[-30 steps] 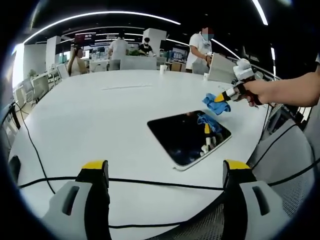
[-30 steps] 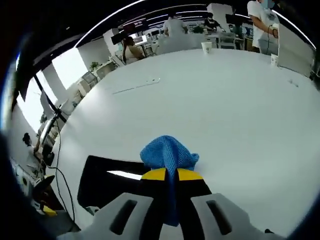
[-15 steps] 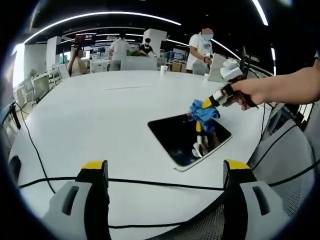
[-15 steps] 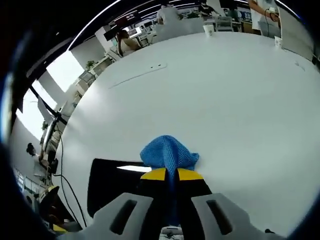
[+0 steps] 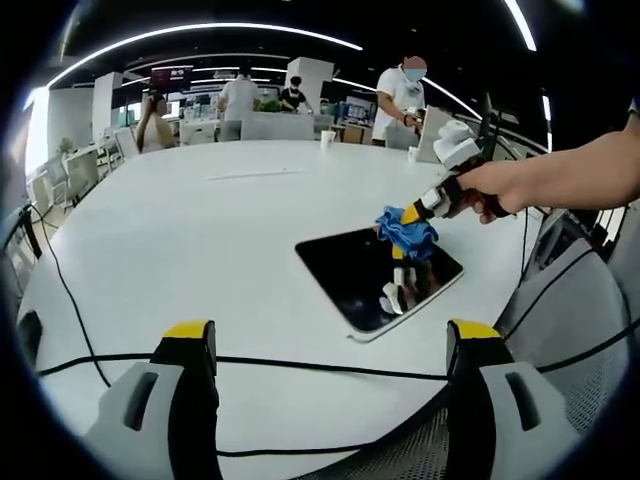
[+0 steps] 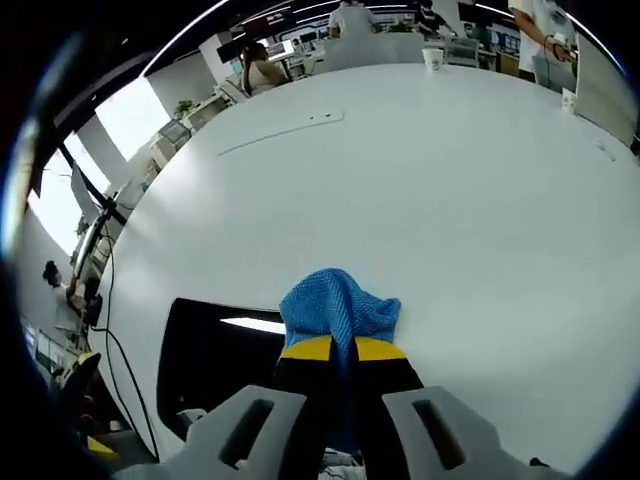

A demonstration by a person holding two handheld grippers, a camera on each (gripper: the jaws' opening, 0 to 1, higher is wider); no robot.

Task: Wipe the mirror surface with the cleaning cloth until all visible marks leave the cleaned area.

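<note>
A dark rectangular mirror (image 5: pixel 375 276) lies flat on the white table (image 5: pixel 200 230). In the left gripper view the right gripper (image 5: pixel 412 212), held in a person's hand, is shut on a blue cleaning cloth (image 5: pixel 403 232) that hangs over the mirror's far right corner; its reflection shows in the glass. In the right gripper view the cloth (image 6: pixel 338 308) bunches between the shut yellow-tipped jaws of the right gripper (image 6: pixel 343 348), with the mirror (image 6: pixel 215 355) below and to the left. My left gripper (image 5: pixel 330 340) stands open near the table's front edge, well short of the mirror.
Black cables (image 5: pixel 300 365) run across the table's near edge. A paper cup (image 5: pixel 327 138) stands at the far side. Several people (image 5: pixel 402 92) and desks are beyond the table. A grey chair (image 5: pixel 585 330) sits at the right.
The right gripper has carried the cloth from beyond the mirror's right edge down and left onto its far corner. The left gripper has not moved.
</note>
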